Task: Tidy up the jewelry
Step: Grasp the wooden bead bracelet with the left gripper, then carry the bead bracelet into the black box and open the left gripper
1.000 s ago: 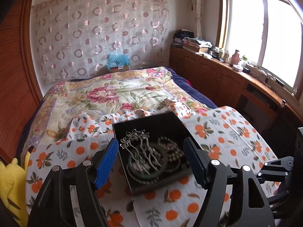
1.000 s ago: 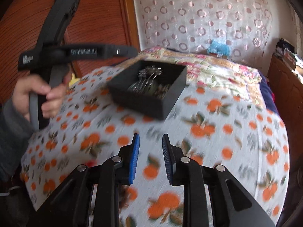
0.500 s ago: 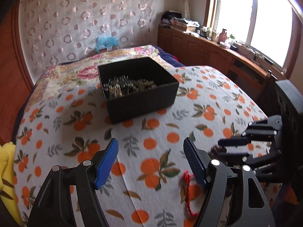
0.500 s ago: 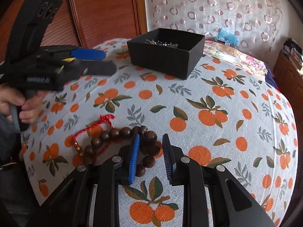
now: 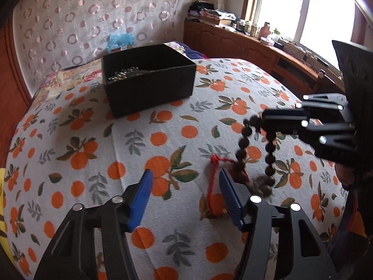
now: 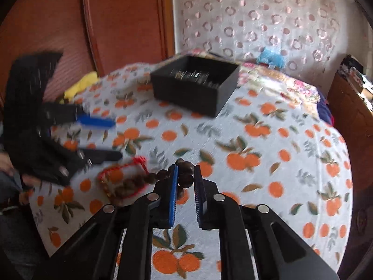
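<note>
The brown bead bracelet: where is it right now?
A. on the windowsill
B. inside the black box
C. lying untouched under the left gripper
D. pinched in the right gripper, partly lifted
D: the right gripper is shut on the brown bead bracelet, whose top beads hang off its fingers above the orange-print cloth, while the black box sits farther back.

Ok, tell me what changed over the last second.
The right gripper dropped to the cloth, shut on the dark bead bracelet and is lifting it, its far end trailing by the red cord. The left gripper pulled back from over the black box, still open. Box unmoved on the orange-print cloth.
</note>
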The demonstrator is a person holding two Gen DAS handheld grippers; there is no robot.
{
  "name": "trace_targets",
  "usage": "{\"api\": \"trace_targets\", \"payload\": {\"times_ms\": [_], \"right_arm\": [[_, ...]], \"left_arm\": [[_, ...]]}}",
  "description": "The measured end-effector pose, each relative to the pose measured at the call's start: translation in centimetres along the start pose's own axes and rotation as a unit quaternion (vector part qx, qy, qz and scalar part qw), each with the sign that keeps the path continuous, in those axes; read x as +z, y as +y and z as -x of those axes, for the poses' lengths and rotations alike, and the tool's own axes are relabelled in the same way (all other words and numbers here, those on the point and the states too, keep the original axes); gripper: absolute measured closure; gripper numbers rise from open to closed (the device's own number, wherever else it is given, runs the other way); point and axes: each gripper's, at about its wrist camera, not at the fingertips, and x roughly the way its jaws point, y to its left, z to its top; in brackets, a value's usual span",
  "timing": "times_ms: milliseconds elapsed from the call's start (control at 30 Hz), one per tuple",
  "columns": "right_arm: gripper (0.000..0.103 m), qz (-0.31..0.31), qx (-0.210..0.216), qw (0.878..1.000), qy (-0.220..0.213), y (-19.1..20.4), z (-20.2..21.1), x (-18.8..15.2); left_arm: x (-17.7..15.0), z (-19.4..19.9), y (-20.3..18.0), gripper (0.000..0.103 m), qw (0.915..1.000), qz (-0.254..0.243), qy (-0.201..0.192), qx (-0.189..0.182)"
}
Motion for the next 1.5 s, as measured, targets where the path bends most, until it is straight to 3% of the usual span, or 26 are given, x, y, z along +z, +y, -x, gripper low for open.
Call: {"api": "trace_targets", "payload": {"times_ms": [100,233,433,467,667,867,1200,1500], "right_arm": [[0.088,-0.001,-0.003,1.0,-0.013,-0.4,0.8,0.5],[0.088,-0.001,-0.005,1.0,-0.026,-1.0,1.4,1.1],[0.088,-0.008,-0.014,0.999,-0.043,-1.9,2.1,1.3],[0.088,-0.009,-0.015,0.999,-0.045,-2.0,2.2,1.4],[0.088,-0.009,-0.018,0.998,-0.057,-2.8,2.8,2.3],[0.088,0.005,-0.019,0.997,-0.071,-3.0,2.5,4.6],[0.088,0.009,-0.003,0.994,-0.109,-4.2,1.2,11.0],[0.088,0.023,-0.015,0.992,-0.125,-4.4,-0.7,15.4]], "left_arm": [[0.1,-0.7,-0.6,0.06,1.0,0.0,0.006,-0.005],[0.8,-1.7,-1.5,0.062,0.9998,-0.013,0.011,-0.008],[1.5,-2.8,-2.3,0.087,0.9991,-0.038,0.016,0.011],[1.5,-2.8,-2.4,0.101,0.9989,-0.042,0.016,0.014],[2.6,-1.8,-0.9,0.102,0.9998,-0.019,-0.005,0.011],[5.6,1.0,1.0,0.102,0.9981,-0.007,-0.054,0.03],[11.1,3.1,4.4,0.102,0.9912,0.011,-0.11,0.072],[13.6,2.4,6.4,0.102,0.9877,0.036,-0.127,0.084]]}}
